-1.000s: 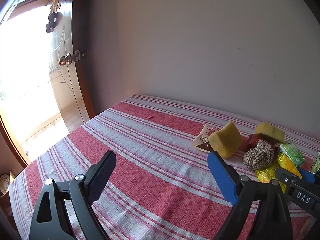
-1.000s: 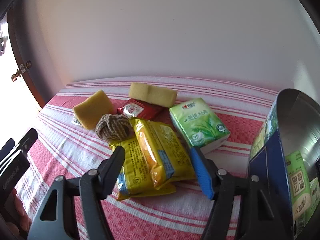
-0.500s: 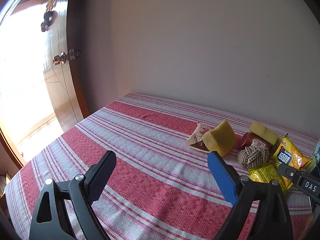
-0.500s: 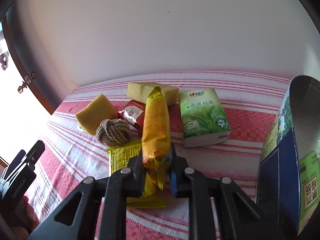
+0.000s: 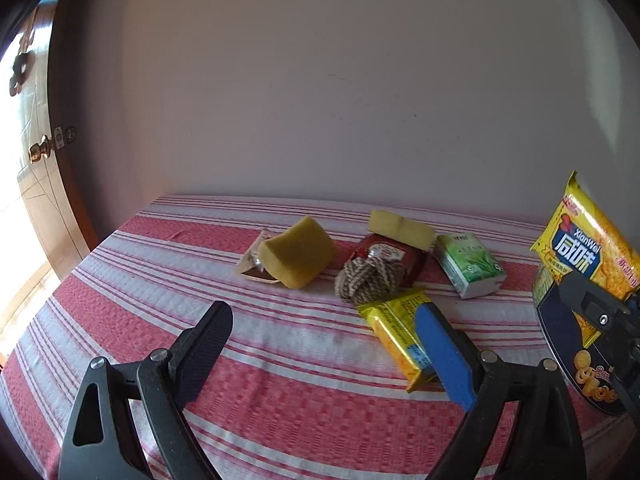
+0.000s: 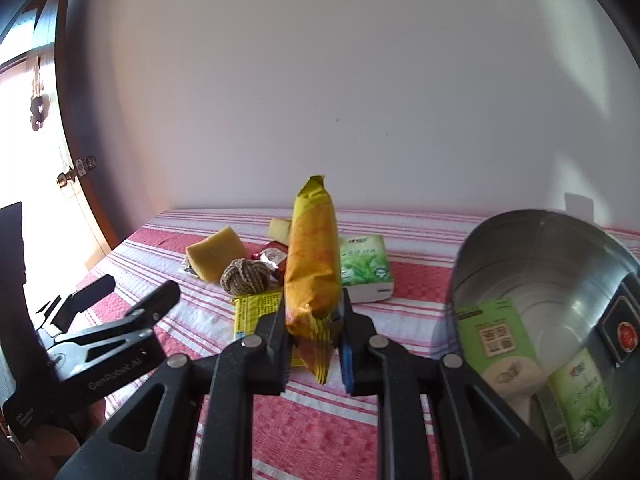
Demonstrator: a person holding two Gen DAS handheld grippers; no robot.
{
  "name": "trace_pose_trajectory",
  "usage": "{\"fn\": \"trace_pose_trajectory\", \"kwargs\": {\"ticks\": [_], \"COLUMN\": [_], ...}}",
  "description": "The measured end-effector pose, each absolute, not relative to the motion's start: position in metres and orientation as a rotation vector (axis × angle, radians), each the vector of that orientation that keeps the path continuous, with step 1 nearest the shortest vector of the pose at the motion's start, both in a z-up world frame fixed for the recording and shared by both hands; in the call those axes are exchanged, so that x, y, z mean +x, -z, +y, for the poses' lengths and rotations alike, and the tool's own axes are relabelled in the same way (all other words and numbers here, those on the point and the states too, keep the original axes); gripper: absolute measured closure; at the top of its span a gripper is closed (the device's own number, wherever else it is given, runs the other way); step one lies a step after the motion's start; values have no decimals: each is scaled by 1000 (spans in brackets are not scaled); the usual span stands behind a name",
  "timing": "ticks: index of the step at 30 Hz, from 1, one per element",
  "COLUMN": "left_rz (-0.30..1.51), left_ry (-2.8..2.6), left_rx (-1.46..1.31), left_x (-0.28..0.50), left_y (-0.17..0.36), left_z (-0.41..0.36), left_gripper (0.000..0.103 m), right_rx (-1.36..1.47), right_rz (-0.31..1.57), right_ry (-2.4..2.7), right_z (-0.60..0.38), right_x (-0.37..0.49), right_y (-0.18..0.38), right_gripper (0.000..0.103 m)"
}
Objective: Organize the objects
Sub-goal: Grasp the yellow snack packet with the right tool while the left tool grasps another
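Red-and-white striped cloth [image 5: 280,344] covers the table, which sits against a plain pale wall, with a wooden door [image 5: 36,184] and its brass knob off to the left.

From where I stand, the right gripper [image 6: 314,332] is clamped tight on the lower end of a yellow biscuit packet [image 6: 312,264], holding it upright and clear of the cloth. In the left wrist view the same packet shows at the far right edge, its printed face turned toward the camera. Just beside it on the right stands a round metal tin [image 6: 560,280], tipped toward the camera, with a green tissue pack and a carton-like pack inside.

The left gripper [image 5: 320,344] hangs over bare cloth with its jaws spread wide and nothing between them.

Still on the cloth is a loose cluster: a second yellow packet [image 5: 400,328] lying flat, a knotted rope ball [image 5: 368,280] touching its far end, a red sachet [image 5: 388,252] behind the ball, and two yellow sponges [image 5: 298,250], one resting on a small brown-and-white wrapper [image 5: 252,258], the other at the back. A green tissue pack [image 5: 468,264] lies to the right of these.
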State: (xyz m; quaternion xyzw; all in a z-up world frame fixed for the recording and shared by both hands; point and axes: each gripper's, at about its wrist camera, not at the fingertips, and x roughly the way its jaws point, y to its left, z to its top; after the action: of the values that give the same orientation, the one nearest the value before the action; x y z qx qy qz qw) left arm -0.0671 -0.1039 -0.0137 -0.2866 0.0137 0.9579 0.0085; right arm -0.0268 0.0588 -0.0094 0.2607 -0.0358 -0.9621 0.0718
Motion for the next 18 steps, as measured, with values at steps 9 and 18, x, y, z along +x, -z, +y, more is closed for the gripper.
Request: {"fn": "trace_pose_trajectory", "kwargs": {"ticks": [9,18], "left_rz": [-29,-92], "left_ry": [-2976,-2917], "left_rx": [-1224,-1385], "left_x": [-107,-120], "left_y": [36,52], "left_z": [-49,-46], "left_gripper": [9,25], "right_rx": [620,650], "right_rz": [45,-30], "right_ry": [3007,2980], "right_z": [75,93], "right_x": [4,5], "right_y": [-6,-9], "right_gripper": [84,84]}}
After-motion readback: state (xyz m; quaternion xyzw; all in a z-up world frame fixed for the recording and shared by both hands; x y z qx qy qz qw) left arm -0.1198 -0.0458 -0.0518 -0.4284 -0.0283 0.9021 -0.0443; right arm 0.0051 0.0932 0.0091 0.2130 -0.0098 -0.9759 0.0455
